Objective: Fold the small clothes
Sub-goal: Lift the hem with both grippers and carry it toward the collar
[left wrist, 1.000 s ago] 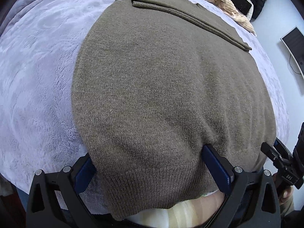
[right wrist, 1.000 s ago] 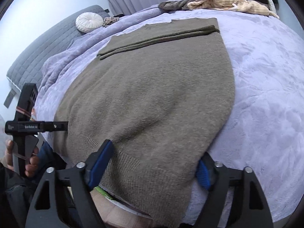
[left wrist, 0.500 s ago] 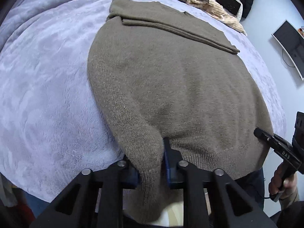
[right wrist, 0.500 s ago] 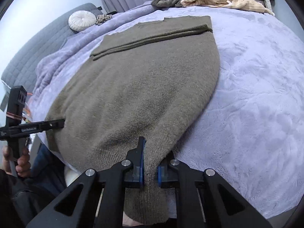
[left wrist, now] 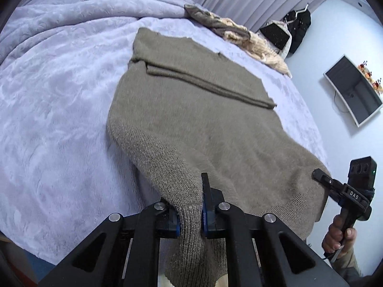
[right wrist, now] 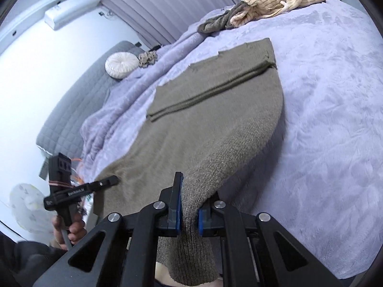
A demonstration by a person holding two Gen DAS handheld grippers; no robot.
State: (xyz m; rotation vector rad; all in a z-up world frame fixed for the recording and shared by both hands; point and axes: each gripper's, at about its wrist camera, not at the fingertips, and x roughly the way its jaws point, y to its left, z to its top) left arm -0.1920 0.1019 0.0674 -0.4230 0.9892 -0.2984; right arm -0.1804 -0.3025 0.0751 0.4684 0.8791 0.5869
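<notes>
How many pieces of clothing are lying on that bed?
3 visible: the brown sweater spread in the middle, pinched at its near hem; a cream striped garment and a dark brownish one bunched at the far edge. More may hide in that pile.

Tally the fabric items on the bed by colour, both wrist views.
Olive-brown: 1, the sweater, its hem pinched by the left gripper and right gripper.
Cream striped: 1, garment.
Grey-brown: 1, crumpled cloth.
White: 1, round cushion.
Total: 4

Lavender plush bed [left wrist: 59, 100], grey pleated curtains [right wrist: 172, 7], white walls [left wrist: 347, 35], wall-mounted screen [left wrist: 353, 91], grey headboard [right wrist: 79, 110]
</notes>
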